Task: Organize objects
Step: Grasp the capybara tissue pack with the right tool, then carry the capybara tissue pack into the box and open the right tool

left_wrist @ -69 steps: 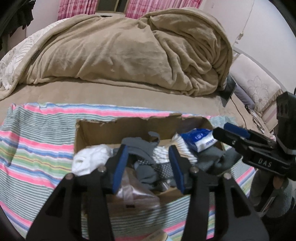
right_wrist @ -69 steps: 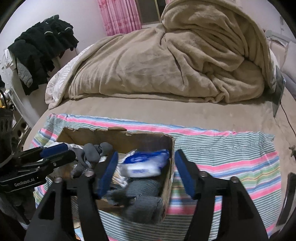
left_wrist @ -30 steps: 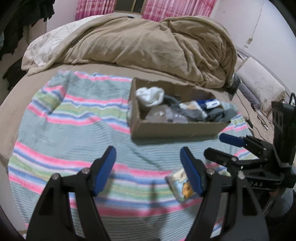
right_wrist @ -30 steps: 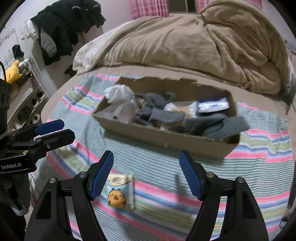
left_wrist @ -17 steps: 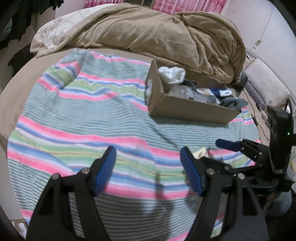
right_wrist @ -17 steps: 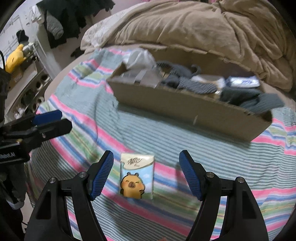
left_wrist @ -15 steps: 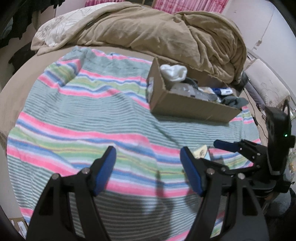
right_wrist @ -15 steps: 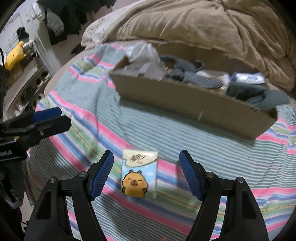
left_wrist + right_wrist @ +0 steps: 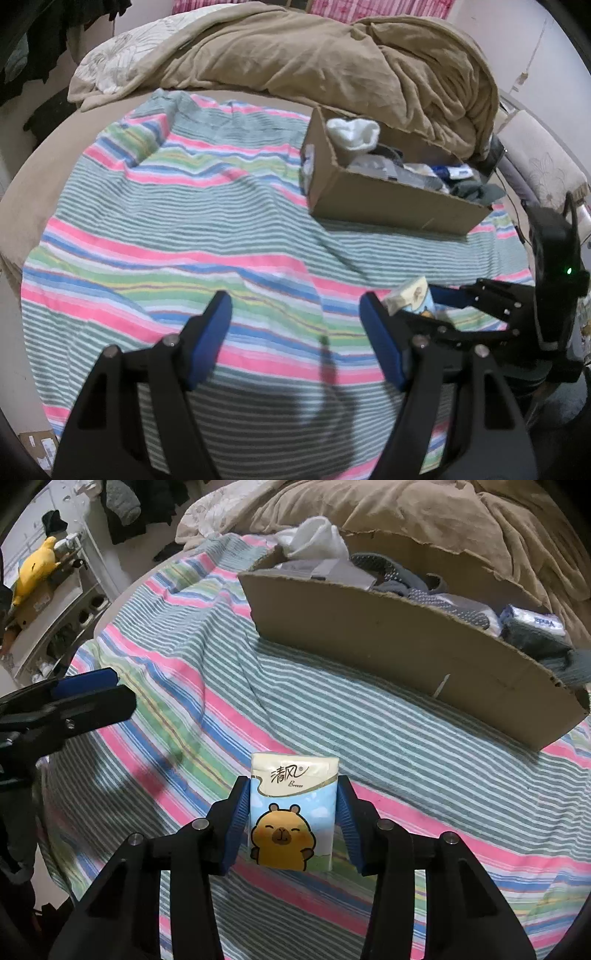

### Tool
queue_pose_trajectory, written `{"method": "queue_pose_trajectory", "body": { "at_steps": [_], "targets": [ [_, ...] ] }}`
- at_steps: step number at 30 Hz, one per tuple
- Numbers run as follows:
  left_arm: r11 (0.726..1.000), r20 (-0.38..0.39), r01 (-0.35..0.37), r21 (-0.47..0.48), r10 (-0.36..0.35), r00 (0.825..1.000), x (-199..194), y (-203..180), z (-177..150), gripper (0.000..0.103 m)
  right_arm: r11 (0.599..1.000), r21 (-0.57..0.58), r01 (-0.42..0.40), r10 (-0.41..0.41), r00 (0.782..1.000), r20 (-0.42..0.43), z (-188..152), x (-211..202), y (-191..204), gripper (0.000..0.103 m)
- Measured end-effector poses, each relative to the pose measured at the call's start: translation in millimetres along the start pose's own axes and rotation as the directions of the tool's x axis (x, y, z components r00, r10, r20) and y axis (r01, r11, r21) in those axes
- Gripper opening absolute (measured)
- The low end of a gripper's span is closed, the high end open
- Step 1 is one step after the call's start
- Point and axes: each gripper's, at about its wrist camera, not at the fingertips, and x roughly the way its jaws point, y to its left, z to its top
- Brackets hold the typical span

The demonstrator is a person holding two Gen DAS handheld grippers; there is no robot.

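My right gripper (image 9: 293, 805) is shut on a tissue pack (image 9: 293, 812) with a cartoon bear, just above the striped blanket (image 9: 221, 709). The pack also shows in the left wrist view (image 9: 412, 299), between the right gripper's fingers (image 9: 448, 297). My left gripper (image 9: 295, 325) is open and empty over the blanket (image 9: 184, 229), to the left of the pack; it shows in the right wrist view (image 9: 92, 690). A cardboard box (image 9: 406, 646) holding socks, a white cloth and a blue packet lies beyond the pack; it also shows in the left wrist view (image 9: 388, 201).
A heaped tan duvet (image 9: 332, 62) lies behind the box. A pillow (image 9: 543, 173) is at the far right. A shelf with a yellow plush toy (image 9: 33, 572) and dark hanging clothes (image 9: 140, 506) stand left of the bed.
Both grippers drew back from the box. My right gripper came down over the tissue pack and closed on it. The left gripper stayed open.
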Motion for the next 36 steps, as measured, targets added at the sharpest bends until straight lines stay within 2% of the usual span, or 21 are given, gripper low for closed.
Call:
{"method": "queue_pose_trajectory", "body": {
  "at_steps": [17,30,36],
  "targets": [
    [0.999,0.021,-0.006,0.052,0.005,1.0,-7,-28,24,0.073,0.999,0.053,0.002,-0.009,0.992,0.125,18,-50,-37,0.048],
    [0.997,0.038,0.001,0.083,-0.004,0.999,-3,-47,50,0.073,0.997,0.082,0.011,-0.029,0.974,0.223,50,-81,-63,0.048],
    [0.995,0.052,0.015,0.099,-0.02,0.998,1,-56,65,0.073,0.996,0.085,0.022,-0.042,0.969,0.242,64,-86,-75,0.048]
  ]
}}
